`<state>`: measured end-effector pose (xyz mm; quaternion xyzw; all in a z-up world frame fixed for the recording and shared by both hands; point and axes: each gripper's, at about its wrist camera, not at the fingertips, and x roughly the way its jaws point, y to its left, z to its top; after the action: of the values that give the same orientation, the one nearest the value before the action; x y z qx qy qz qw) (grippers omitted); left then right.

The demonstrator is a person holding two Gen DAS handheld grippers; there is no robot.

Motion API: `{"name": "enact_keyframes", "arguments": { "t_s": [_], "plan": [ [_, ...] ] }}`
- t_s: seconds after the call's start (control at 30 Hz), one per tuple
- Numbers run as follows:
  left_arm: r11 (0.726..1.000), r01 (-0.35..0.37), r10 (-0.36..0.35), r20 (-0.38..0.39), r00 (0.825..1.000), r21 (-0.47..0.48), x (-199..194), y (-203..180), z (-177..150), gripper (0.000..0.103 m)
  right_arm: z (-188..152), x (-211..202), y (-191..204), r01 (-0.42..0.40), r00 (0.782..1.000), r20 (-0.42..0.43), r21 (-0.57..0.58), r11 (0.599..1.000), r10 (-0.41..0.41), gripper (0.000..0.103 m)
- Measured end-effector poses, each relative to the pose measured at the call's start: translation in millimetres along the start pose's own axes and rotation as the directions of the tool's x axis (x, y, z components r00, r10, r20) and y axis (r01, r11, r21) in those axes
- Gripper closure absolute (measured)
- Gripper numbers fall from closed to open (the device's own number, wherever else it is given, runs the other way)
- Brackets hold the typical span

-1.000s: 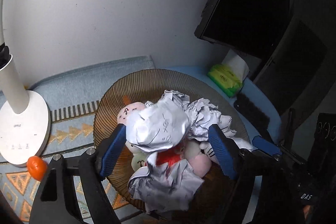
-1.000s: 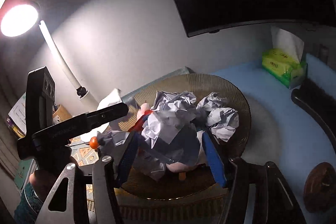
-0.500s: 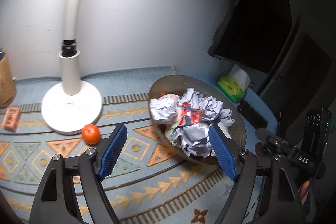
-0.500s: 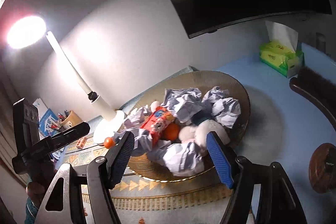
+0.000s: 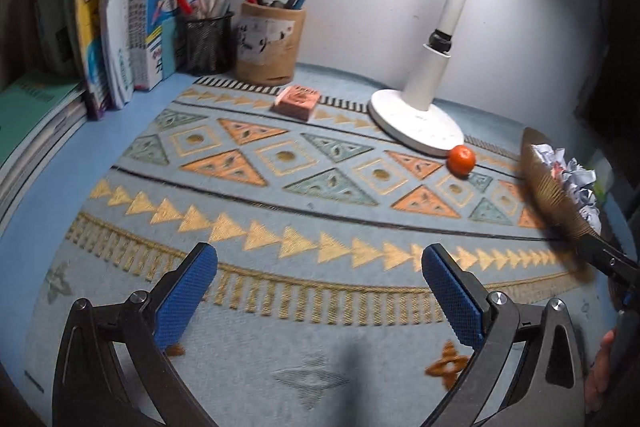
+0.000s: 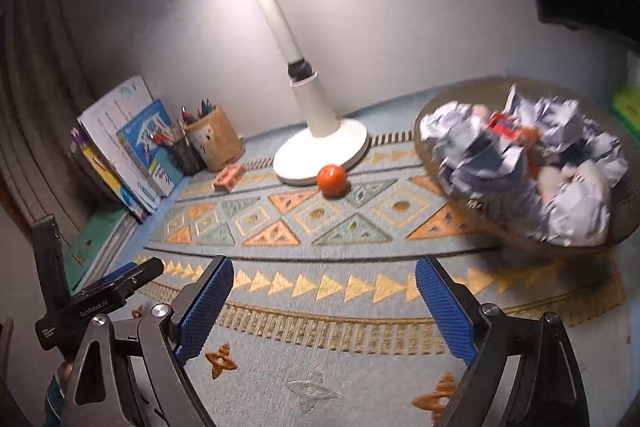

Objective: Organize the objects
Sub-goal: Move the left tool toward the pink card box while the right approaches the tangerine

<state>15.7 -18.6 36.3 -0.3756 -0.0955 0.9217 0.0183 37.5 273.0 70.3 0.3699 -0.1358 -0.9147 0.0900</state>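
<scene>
Bowl [image 6: 624,187] of crumpled paper [image 6: 576,211], desk's right edge; orange [image 6: 332,179] touching lamp base [image 6: 320,151]. Left gripper [image 5: 320,287] and right gripper [image 6: 324,303]: jaws wide, holding nothing.

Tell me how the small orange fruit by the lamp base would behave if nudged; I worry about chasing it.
The orange fruit looks round and smooth, so it would likely roll on the flat patterned mat. The lamp base right behind it may stop it. It probably dents if squeezed hard.
</scene>
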Motion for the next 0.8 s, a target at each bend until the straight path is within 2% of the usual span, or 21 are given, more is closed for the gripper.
{"name": "enact_keyframes", "arguments": {
  "t_s": [0.07,0.13,0.27,0.47,0.53,0.6,0.7,0.77,0.8],
  "plan": [
    [1.0,-0.012,0.012,0.001,1.0,-0.011,3.7,9.3,-9.6,0.001,-8.7,23.4,4.3,0.034,0.998,-0.044,-0.018,0.999,-0.035,0.011],
    [0.999,-0.024,0.024,-0.025,0.999,-0.031,9.9,13.4,-14.3,0.001,-16.3,39.2,6.7,0.1,0.993,-0.063,-0.051,0.994,-0.103,0.011],
    [0.999,-0.054,0.054,-0.028,0.998,0.0,12.4,6.5,-14.4,0.001,-20.6,56.4,9.2,0.183,0.977,-0.091,-0.102,0.978,-0.192,0.011],
    [0.997,-0.071,0.074,-0.081,0.994,0.045,20.5,-0.9,-17.6,0.001,-19.0,61.4,11.4,0.193,0.972,-0.111,-0.128,0.973,-0.208,0.011],
    [0.998,-0.046,0.051,-0.099,0.994,0.051,21.6,0.4,-16.1,0.001,-15.0,63.7,10.9,0.175,0.972,-0.14,-0.12,0.977,-0.191,0.011],
    [0.998,-0.022,0.029,-0.098,0.995,0.065,19.9,3.0,-7.3,0.001,-5.1,67.8,13.4,0.136,0.97,-0.189,-0.115,0.984,-0.156,0.011],
    [0.988,-0.062,0.064,-0.012,0.998,0.138,12.7,4.9,28.3,0.001,16.9,87.0,26.7,0.128,0.952,-0.253,-0.181,0.975,-0.172,0.01],
    [0.983,-0.068,0.062,0.039,0.997,0.168,17.5,7.5,55.2,0.001,31.5,104.2,35.4,0.157,0.95,-0.228,-0.242,0.958,-0.213,0.01],
    [0.981,-0.061,0.056,0.037,0.998,0.185,26.5,7.5,67.4,0.001,38.8,113.2,37.1,0.168,0.953,-0.208,-0.248,0.954,-0.222,0.01]
  ]
}}
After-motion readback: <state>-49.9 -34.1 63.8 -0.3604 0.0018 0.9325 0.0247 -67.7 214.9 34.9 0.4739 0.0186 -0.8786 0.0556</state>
